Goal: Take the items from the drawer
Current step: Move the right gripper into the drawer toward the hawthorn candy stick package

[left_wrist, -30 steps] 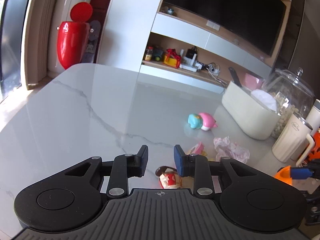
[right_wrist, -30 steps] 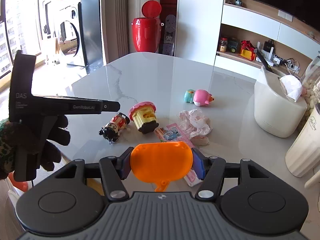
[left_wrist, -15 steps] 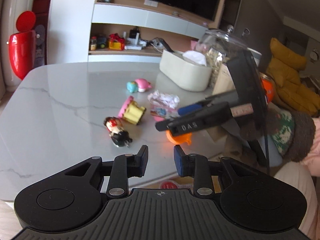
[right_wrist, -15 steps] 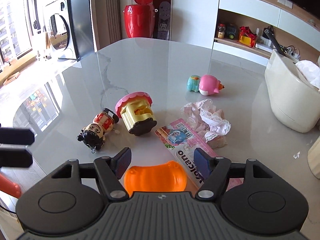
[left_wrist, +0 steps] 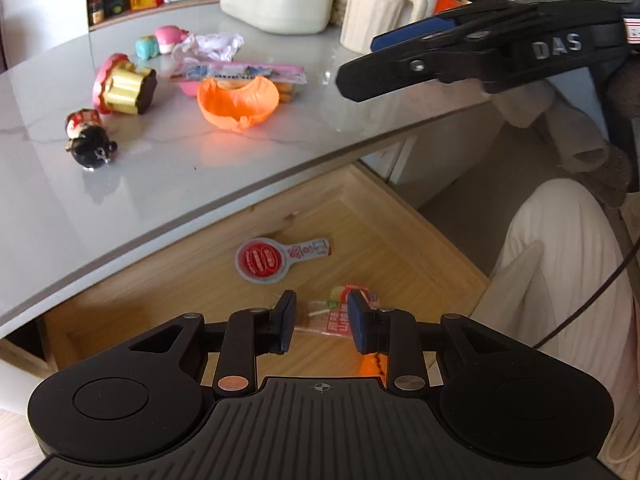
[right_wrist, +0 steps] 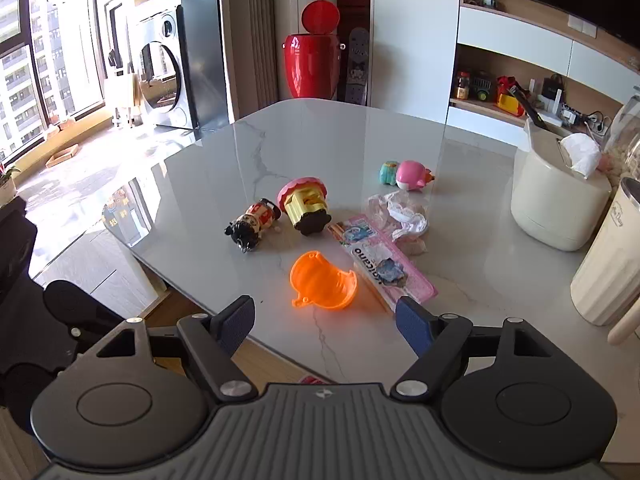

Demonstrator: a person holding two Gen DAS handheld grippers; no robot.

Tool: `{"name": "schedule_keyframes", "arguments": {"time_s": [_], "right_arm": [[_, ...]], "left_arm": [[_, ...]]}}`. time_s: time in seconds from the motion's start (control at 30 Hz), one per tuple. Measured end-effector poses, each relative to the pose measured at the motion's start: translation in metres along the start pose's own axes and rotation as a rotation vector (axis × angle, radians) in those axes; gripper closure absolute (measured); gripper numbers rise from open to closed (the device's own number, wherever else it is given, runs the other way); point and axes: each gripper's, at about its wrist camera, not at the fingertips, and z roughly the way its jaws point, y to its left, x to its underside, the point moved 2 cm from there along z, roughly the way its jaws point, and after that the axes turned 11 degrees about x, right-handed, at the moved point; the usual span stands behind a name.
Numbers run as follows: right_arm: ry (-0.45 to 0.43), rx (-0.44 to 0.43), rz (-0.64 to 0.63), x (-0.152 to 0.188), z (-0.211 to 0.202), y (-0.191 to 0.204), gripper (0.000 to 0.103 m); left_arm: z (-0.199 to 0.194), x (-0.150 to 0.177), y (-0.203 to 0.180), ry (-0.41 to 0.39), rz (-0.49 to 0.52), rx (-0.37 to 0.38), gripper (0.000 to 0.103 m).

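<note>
The marble table (right_wrist: 360, 140) fills the right wrist view, which alone shows the room beyond it: a red bin (right_wrist: 312, 64), a washing machine (right_wrist: 160, 76) by the window, and shelves of small things. The left wrist view shows only the table's near edge, and below it what the other view barely hints at — the open wooden drawer (left_wrist: 420, 240), with a person's pale trouser leg (left_wrist: 560, 272) just beside it.

On the table, seen from both sides, stand a cream tissue box (right_wrist: 560, 200) and a cream ribbed mug (left_wrist: 372, 12). Nearer the edge lie a pink flat packet (right_wrist: 384, 264), a yellow and pink cake toy (right_wrist: 306, 204), the orange shell (right_wrist: 322, 280) with its hollow up, a crumpled white wrapper (right_wrist: 400, 212), a small doll in red and black (right_wrist: 252, 226), and a pink and teal toy (right_wrist: 406, 170).

Inside the drawer lie a red and white round tag (left_wrist: 264, 260) and, closer, a clear sweet packet (left_wrist: 332, 312).

The right gripper (right_wrist: 324, 324) hangs over the table edge; its jaws have just been opening and stand wide, with nothing between them — the orange shell lies free ahead of them. The left gripper (left_wrist: 322, 326) points down into the drawer, its jaws about half open with a narrow gap, the sweet packet showing between the tips; whether the pads touch it cannot be told.
</note>
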Motion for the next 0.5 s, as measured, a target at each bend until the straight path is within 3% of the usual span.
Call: {"name": "schedule_keyframes", "arguments": {"time_s": [0.13,0.27,0.5], "right_arm": [[0.042,-0.008,-0.006,0.032,-0.015,-0.004,0.020],[0.114,-0.005,0.002,0.069,-0.011,-0.007,0.020],[0.204,0.032,0.014,0.104,0.011,-0.016,0.020]], "left_arm": [[0.024,0.005,0.003,0.082,0.003,-0.003,0.072],[0.026,0.013,0.000,0.113,0.013,-0.012,0.072],[0.031,0.013,0.011,0.153,0.005,-0.035,0.072]]}}
